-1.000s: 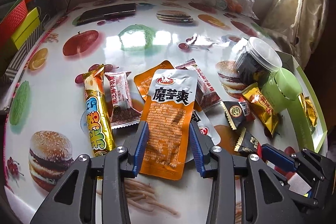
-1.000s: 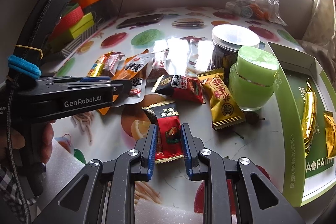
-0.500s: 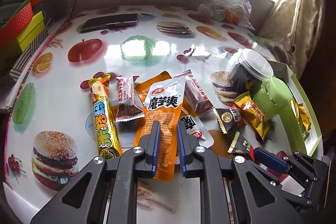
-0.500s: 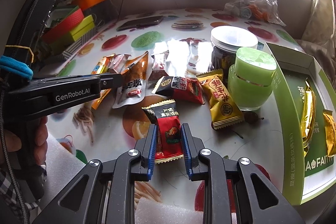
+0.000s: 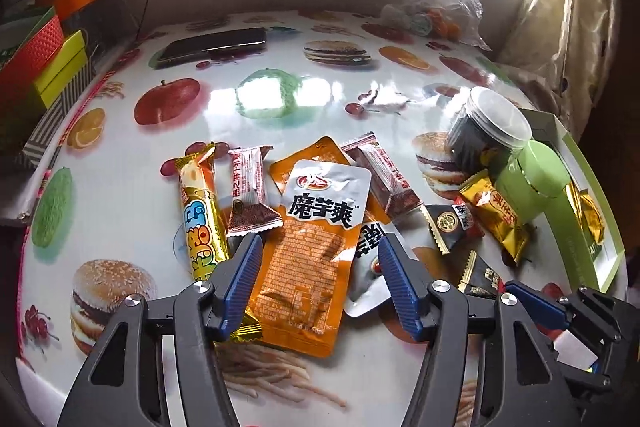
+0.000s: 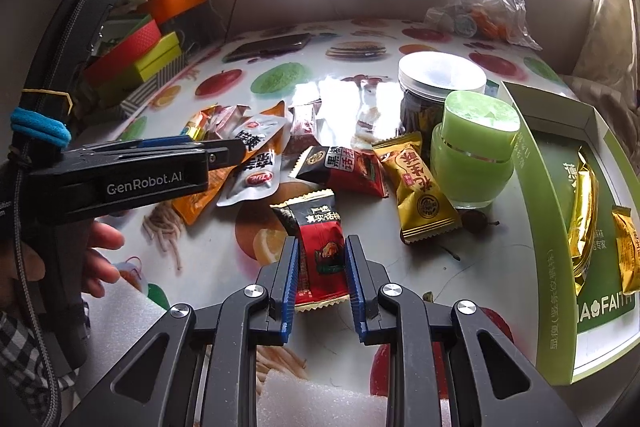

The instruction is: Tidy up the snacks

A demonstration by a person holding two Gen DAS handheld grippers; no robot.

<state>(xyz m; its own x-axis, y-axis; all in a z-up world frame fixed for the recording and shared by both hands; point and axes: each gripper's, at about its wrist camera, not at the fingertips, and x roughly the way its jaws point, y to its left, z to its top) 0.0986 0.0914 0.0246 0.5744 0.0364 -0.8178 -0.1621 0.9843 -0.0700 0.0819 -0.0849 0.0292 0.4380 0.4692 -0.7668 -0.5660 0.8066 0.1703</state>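
Left wrist view: the left gripper (image 5: 318,281) hangs low over the table (image 5: 120,211) with its jaws spread wide and nothing held. Between the blue pads (image 5: 244,275) lies an orange packet (image 5: 310,267) with a silver top, flat on the table toward the near edge, its sides apart from both pads. A long yellow stick snack (image 5: 200,223) lies just left of it, partly under the left finger, and a small brown-and-white wrapped bar (image 5: 248,195) lies beside that. A silver pouch (image 5: 370,267) pokes out from under the orange packet on the right. Toward the right edge stand a clear jar (image 5: 486,131) with a pale lid and a green jar (image 5: 532,187), with a gold wrapped candy (image 5: 496,219) leaning by them. A phone (image 5: 214,47) lies near the far edge.

Right wrist view: the right gripper (image 6: 322,281) has its jaws drawn close around a red and black packet (image 6: 320,255) lying on the table near the near edge; the pads stand right against its sides. A green tray (image 6: 536,195) sits at the right edge holding gold packets (image 6: 582,207). The left gripper shows at the left side, over the pile of snacks.
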